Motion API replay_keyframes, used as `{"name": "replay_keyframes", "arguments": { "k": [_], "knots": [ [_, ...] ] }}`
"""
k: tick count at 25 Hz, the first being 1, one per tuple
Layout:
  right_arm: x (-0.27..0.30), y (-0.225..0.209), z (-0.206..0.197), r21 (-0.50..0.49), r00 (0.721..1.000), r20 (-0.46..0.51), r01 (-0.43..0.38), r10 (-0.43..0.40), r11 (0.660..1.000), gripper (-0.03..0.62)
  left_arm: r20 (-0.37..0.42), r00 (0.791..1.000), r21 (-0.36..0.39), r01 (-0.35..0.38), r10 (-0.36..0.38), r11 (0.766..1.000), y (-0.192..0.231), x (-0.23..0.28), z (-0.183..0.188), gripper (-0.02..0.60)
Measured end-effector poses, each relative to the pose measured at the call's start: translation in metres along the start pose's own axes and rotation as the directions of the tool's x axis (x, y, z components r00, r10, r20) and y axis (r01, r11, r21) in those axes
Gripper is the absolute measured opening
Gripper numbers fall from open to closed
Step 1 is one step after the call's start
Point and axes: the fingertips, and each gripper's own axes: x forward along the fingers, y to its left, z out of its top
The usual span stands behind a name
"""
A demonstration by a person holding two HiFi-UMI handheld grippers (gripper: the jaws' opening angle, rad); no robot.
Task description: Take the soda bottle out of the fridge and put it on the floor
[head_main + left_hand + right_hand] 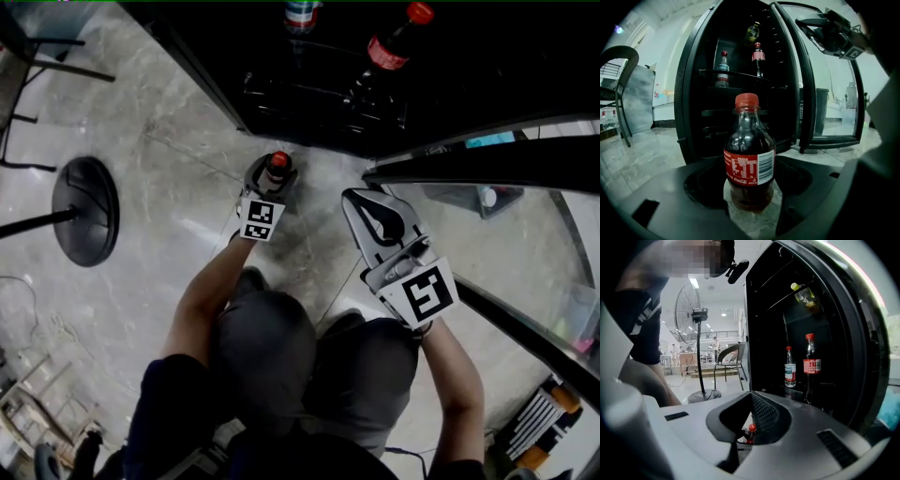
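Observation:
The soda bottle (276, 169), dark with a red cap and red label, stands upright on the marble floor (187, 141) just in front of the open fridge (309, 94). My left gripper (270, 183) has its jaws against both sides of it. In the left gripper view the soda bottle (749, 154) fills the space between the jaws of the left gripper (750, 201), with floor showing under its base. My right gripper (375, 220) is held to the right above the floor, shut and holding nothing. Past the closed jaws of the right gripper (740, 446) the soda bottle's cap (750, 428) shows small.
Inside the fridge stand another cola bottle (394, 42) and a clear bottle (302, 14). The glass fridge door (487, 164) hangs open to the right. A fan's round base (86, 211) sits on the floor at left. The person's knees (319, 356) are below the grippers.

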Motion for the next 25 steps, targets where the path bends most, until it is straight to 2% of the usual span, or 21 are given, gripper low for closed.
{"name": "replay_keyframes", "arguments": {
  "k": [8, 25],
  "knots": [
    [0.004, -0.002, -0.001, -0.008, 1.000, -0.015, -0.013, 0.013, 1.000, 0.018, -0.021, 1.000, 0.003, 0.010, -0.010, 1.000, -0.003, -0.004, -0.018, 0.313],
    [0.006, 0.001, -0.010, -0.004, 0.999, -0.025, -0.024, 0.024, 1.000, 0.018, 0.026, 1.000, 0.072, 0.008, -0.010, 0.997, -0.006, -0.018, -0.029, 0.314]
  ]
}}
